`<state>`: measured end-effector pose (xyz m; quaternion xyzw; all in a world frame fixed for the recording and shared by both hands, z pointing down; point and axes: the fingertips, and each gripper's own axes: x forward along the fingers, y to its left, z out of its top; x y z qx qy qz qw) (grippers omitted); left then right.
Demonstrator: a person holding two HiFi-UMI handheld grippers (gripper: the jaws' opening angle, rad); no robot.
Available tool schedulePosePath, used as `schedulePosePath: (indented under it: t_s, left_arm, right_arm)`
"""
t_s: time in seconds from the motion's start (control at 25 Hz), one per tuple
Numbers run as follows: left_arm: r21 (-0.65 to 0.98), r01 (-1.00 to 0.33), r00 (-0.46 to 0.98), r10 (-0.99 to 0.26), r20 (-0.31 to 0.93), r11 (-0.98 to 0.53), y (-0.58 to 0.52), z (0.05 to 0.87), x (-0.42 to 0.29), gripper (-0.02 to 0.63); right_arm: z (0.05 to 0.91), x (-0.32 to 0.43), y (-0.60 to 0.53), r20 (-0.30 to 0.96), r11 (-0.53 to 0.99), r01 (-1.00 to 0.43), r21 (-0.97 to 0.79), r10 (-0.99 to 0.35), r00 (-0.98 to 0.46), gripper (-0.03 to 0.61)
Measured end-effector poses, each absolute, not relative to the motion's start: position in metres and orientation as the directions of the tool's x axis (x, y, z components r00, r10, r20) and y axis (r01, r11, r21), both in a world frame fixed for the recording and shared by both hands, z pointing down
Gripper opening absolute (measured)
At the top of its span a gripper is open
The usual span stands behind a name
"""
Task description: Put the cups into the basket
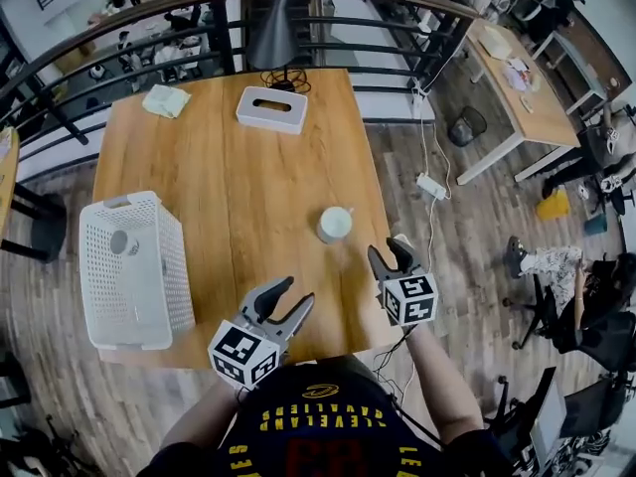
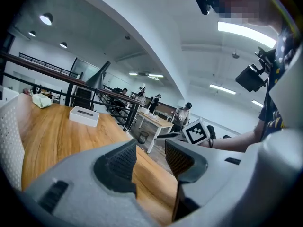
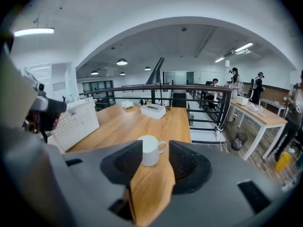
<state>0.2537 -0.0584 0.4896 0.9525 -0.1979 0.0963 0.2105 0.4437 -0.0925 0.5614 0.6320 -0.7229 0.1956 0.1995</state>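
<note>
Left tongs [image 1: 295, 293]: spread, empty.
Right tongs [image 1: 388, 249]: spread; white cup [image 1: 335, 224] just ahead, untouched.
Basket [image 1: 171, 278]: left side of worktop [image 1: 229, 157]; second cup [image 1: 123, 242] inside.

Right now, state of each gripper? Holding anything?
Left gripper: open, nothing between the jaws.
Right gripper: open, empty; the white cup stands ahead of the jaws, not touched.

Wood, white plastic, matt grey

The desk [image 1: 229, 167] is smooth grained wood with a soft sheen; on it, the basket [image 1: 171, 266] is perforated white plastic, the cup [image 1: 335, 224] smooth glossy white. The left tongs [image 1: 298, 291] and right tongs [image 1: 387, 249]: matt grey plastic, ribbed dark pads [image 3: 127, 162].
</note>
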Motion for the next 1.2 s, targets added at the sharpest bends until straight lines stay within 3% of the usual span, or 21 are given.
schedulePosePath:
  t_s: [0.44,0.92,1.2]
  left_arm:
    - [0.344,-0.630,0.770,-0.502,0.394,-0.696,-0.057,0.503,0.245,0.176]
    - [0.303,-0.734,0.672,-0.583,0.457,-0.608,-0.046,0.511,0.239,0.176]
    - [0.302,-0.768,0.636,-0.615,0.467,-0.565,-0.039,0.513,0.233,0.176]
  right_arm:
    - [0.652,0.473,-0.173,0.573,0.206,-0.970,-0.129,-0.783,-0.243,0.124]
    - [0.705,0.463,-0.211,0.596,0.317,-0.942,-0.112,-0.737,-0.319,0.112]
    - [0.702,0.453,-0.220,0.565,0.341,-0.934,-0.107,-0.752,-0.340,0.035]
